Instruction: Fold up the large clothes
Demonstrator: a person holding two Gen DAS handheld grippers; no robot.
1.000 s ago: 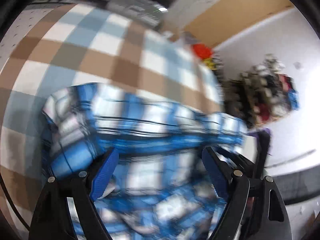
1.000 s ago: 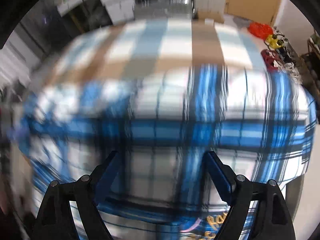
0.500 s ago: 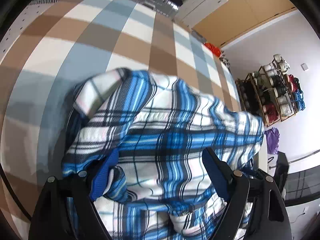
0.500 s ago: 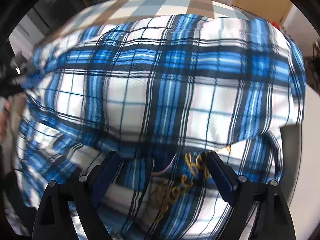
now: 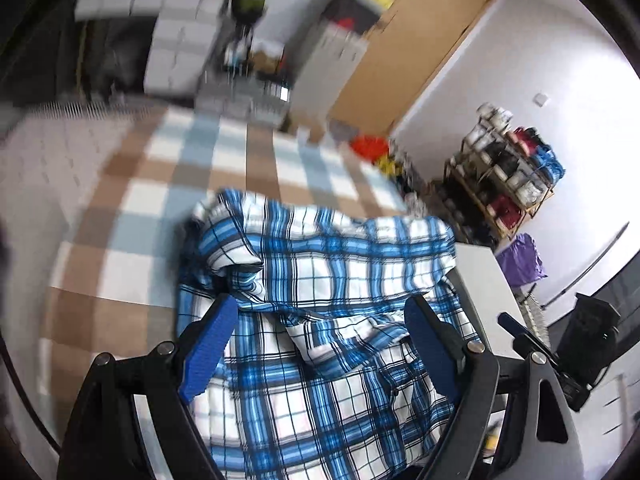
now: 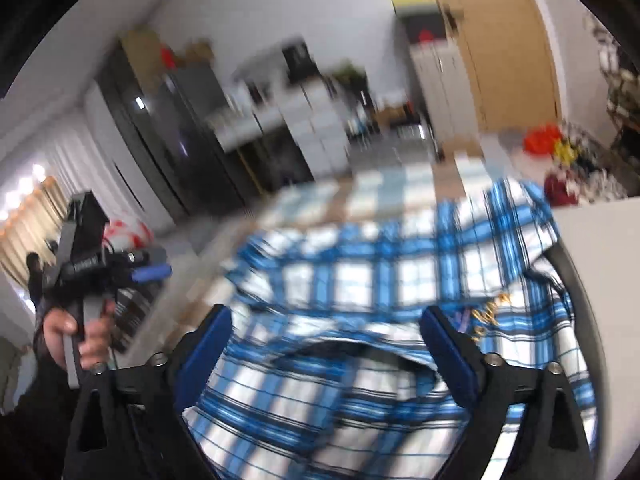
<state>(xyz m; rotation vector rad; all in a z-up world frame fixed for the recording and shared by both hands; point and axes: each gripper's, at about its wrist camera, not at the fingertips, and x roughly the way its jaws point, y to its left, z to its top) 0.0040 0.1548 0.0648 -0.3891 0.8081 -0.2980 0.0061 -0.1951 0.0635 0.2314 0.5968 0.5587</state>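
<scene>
Plaid shirt [image 5: 320,280], blue, white and black, lying in a loose, partly folded heap. One layer is doubled back over another, leaving a raised fold across the middle and soft wrinkles below it. Yellow lettering [image 6: 490,314] shows on the inner face near the right gripper's right finger; it is too blurred to read. The shirt rests on a surface covered with a checked cloth [image 5: 168,184] in brown, pale blue and white, and its right edge reaches a plain white desk [image 5: 484,272].

Left gripper [image 5: 320,340]: jaws wide, blue pads apart above the shirt, nothing pressed between them. Right gripper [image 6: 324,344]: jaws opening, standing wide above the shirt, pads clear of the cloth. A hand [image 6: 76,340] holding the left gripper appears at the left of the right-wrist view, well apart from the shirt.
</scene>
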